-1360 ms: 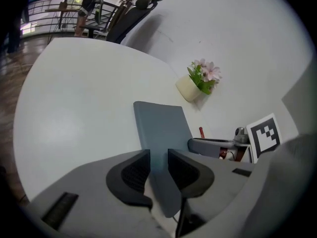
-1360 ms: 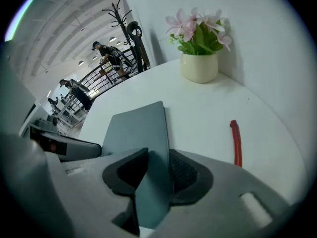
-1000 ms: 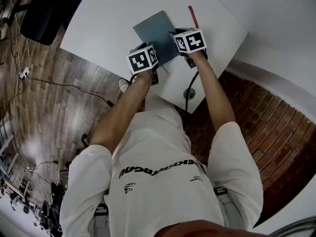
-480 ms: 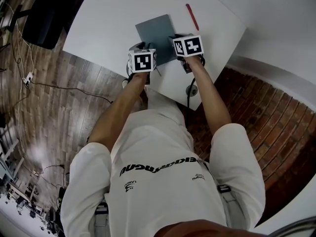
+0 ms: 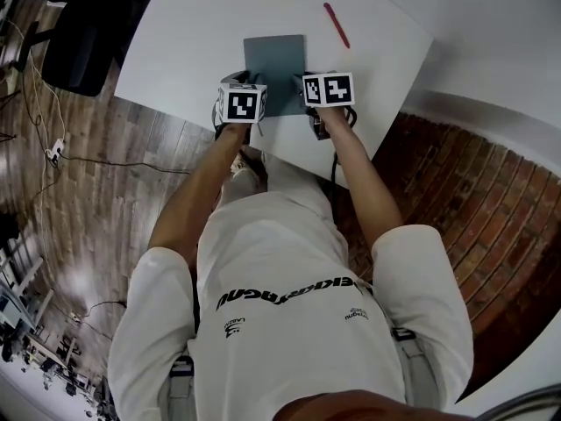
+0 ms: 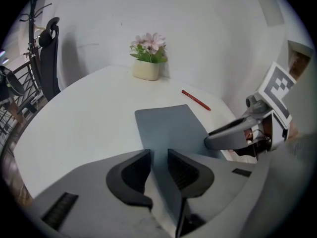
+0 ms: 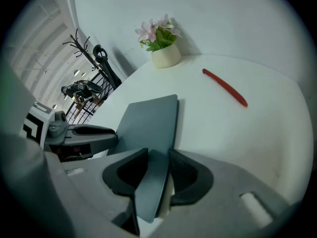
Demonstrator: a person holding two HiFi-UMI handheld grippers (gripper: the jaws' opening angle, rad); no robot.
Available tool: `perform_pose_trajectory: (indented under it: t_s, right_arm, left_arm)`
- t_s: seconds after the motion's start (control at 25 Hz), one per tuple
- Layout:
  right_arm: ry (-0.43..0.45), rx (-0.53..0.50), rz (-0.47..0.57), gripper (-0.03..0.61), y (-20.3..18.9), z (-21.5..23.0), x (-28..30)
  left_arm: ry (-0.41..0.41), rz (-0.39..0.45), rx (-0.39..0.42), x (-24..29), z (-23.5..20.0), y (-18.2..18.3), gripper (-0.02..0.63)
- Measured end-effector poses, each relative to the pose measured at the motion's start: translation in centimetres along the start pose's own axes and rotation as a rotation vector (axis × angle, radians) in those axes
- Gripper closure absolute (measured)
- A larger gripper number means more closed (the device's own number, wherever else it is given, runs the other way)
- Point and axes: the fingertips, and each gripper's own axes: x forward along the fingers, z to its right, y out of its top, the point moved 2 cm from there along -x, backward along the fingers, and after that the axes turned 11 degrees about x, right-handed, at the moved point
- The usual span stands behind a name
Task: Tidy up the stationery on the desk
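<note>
Both near corners of the grey notebook (image 5: 273, 60) are pinched (thin edge nipped each time). The left gripper (image 6: 158, 166) has its fingers closed on the left corner, the right gripper (image 7: 157, 166) on the right. The notebook lies on the white surface (image 5: 188, 42), long axis running away from the fingers. A red pen (image 5: 337, 24) lies beyond its far right corner, apart. Earlier the notebook sat skewed; now it is square.

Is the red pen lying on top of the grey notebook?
No, in the right gripper view the red pen lies on the bare white desk, clearly apart from the grey notebook.
</note>
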Motion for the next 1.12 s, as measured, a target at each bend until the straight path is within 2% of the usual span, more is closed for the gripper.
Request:
perform_pose_trajectory:
  t_s: [0.2,0.36,0.44,0.56,1.12]
  right_arm:
    - [-0.004,0.085,0.016,0.445,-1.1,-0.5,0.0]
    - [0.016,0.135,0.003,0.446,-1.7,-1.7,0.4]
    - [0.006,0.142,0.017,0.446,-1.9,-2.0,0.5]
    - [0.013,0.177,0.031,0.452,-2.0,-2.3,0.6]
    - [0.015,0.192,0.065,0.457,-1.2,-4.3,2.0]
  left_arm:
    - [-0.048,-0.004,0.036,-0.1,-0.6,0.2,0.506]
    - [-0.014,-0.001,0.083,-0.2,-1.9,0.5,0.506]
    - [-0.027,-0.001,0.080,-0.1,-2.2,0.5,0.506]
    - [-0.029,-0.001,0.117,-0.1,-2.4,0.6,0.506]
    - [-0.015,0.021,0.153,-0.2,-5.4,1.3,0.506]
